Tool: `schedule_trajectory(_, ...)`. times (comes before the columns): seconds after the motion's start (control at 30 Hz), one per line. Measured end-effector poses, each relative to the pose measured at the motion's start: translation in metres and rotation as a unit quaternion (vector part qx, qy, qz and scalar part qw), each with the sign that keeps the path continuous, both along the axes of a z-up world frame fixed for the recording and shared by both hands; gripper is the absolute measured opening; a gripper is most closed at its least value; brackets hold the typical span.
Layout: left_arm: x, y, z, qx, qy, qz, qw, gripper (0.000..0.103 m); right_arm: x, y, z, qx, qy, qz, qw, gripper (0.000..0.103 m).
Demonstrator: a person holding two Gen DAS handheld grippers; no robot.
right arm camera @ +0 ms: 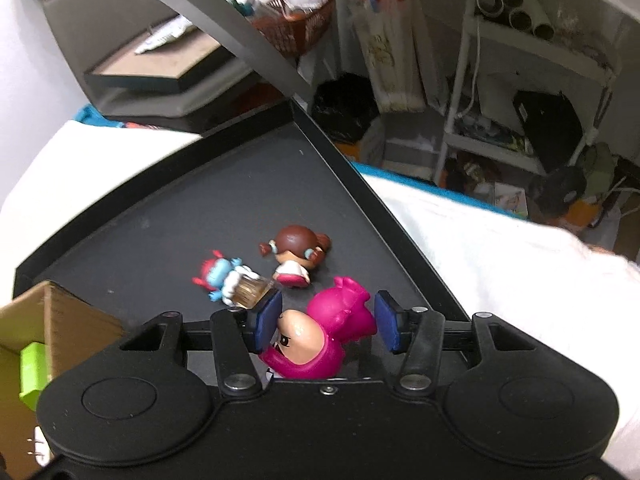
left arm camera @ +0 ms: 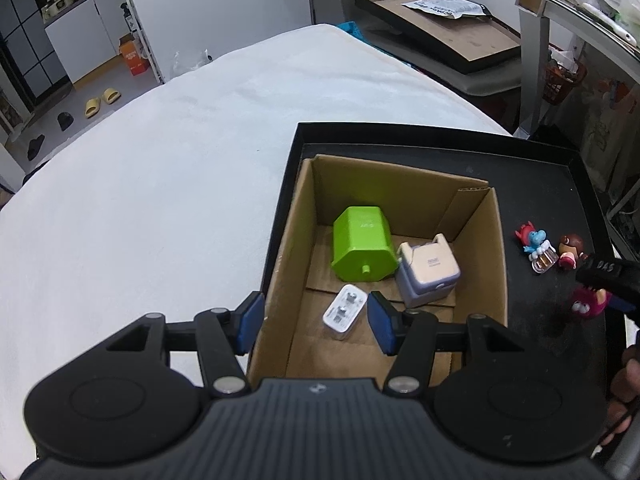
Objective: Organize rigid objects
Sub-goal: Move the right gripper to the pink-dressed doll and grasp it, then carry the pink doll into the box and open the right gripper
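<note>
The pink figurine [right arm camera: 320, 334] lies on the black tray [right arm camera: 168, 208], partly tucked under the body of the right gripper [right arm camera: 328, 322], so its lower half is hidden. The jaws stand wide on either side of it, and I cannot tell whether the left pad [right arm camera: 269, 320] touches it. In the left wrist view that gripper is cut off at the frame edge, and only a dark block of it shows over the toy.

Just beyond sit a blue-and-red figurine [right arm camera: 224, 278] and a brown-haired doll [right arm camera: 296, 254], close together, near the tray's right rim.

The left gripper [left arm camera: 316, 322] hangs over the near wall of the cardboard box [left arm camera: 400, 176], jaws wide and empty. Inside the box lie a green plastic block [left arm camera: 362, 244], a pale lilac box-shaped item [left arm camera: 428, 272] and a white charger [left arm camera: 345, 312], whose markings are too small to read. The tray rests on a white surface [left arm camera: 160, 180].
</note>
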State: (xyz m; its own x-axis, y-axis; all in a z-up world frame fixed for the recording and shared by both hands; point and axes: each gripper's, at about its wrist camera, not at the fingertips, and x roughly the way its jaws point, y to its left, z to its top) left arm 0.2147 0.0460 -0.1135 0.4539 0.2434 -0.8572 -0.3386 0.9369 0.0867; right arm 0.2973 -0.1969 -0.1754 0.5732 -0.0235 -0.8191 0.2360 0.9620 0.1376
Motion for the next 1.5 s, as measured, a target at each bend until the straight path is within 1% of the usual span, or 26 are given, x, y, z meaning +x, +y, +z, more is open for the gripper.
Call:
schedule_trajectory(0.07, -0.003, 0.004, -0.001, -0.002, 0.002, 0.007, 1.0, 0.055, -0.003, 0.002, 0.008, -0.003, -0.014, 0.009, 1.0, 0.05)
schedule_trajectory(0.17, -0.008, 0.01, -0.001, -0.016, 0.001, 0.012, 0.9998, 0.055, -0.005, 0.004, 0.018, 0.01, -0.026, 0.027, 0.999, 0.05)
schedule_trajectory(0.27, -0.011, 0.013, -0.001, -0.022, -0.002, 0.011, 0.9997, 0.055, -0.007, 0.01, 0.03, 0.026, -0.042, 0.052, 0.997, 0.05)
schedule_trajectory(0.4, -0.013, 0.019, -0.003, -0.03, -0.004, 0.009, 0.9995, 0.055, -0.011, 0.02, 0.044, 0.033, -0.064, 0.078, 0.994, 0.05)
schedule_trajectory(0.63, -0.015, 0.028, -0.01, -0.05, -0.007, 0.003, 0.9987, 0.055, -0.019, 0.036, 0.062, 0.045, -0.086, 0.124, 0.987, 0.05)
schedule_trajectory(0.8, -0.017, 0.034, -0.016, -0.062, -0.012, -0.007, 0.998, 0.054, -0.025, 0.053, 0.073, 0.061, -0.1, 0.167, 0.979, 0.05)
schedule_trajectory(0.9, -0.019, 0.04, -0.021, -0.074, -0.013, -0.003, 0.9972, 0.052, -0.032, 0.068, 0.077, 0.055, -0.115, 0.202, 0.971, 0.05)
schedule_trajectory(1.03, -0.022, 0.048, -0.025, -0.087, -0.017, -0.003, 0.9961, 0.05, -0.038, 0.086, 0.078, 0.055, -0.119, 0.244, 0.961, 0.05)
schedule_trajectory(1.2, -0.025, 0.056, -0.031, -0.106, -0.016, -0.003, 0.9942, 0.042, -0.043, 0.11, 0.074, 0.052, -0.114, 0.287, 0.95, 0.05)
schedule_trajectory(1.27, -0.026, 0.059, -0.034, -0.117, -0.015, -0.005, 0.993, 0.031, -0.046, 0.119, 0.072, 0.048, -0.114, 0.302, 0.945, 0.05)
schedule_trajectory(1.33, -0.026, 0.062, -0.037, -0.129, -0.012, -0.003, 0.9916, 0.023, -0.049, 0.127, 0.071, 0.044, -0.113, 0.315, 0.941, 0.05)
schedule_trajectory(1.43, -0.026, 0.066, -0.039, -0.133, -0.013, -0.001, 0.991, 0.016, -0.052, 0.138, 0.067, 0.038, -0.108, 0.332, 0.936, 0.05)
schedule_trajectory(1.5, -0.027, 0.069, -0.04, -0.139, -0.015, 0.001, 0.9902, 0.014, -0.055, 0.143, 0.064, 0.034, -0.101, 0.34, 0.934, 0.05)
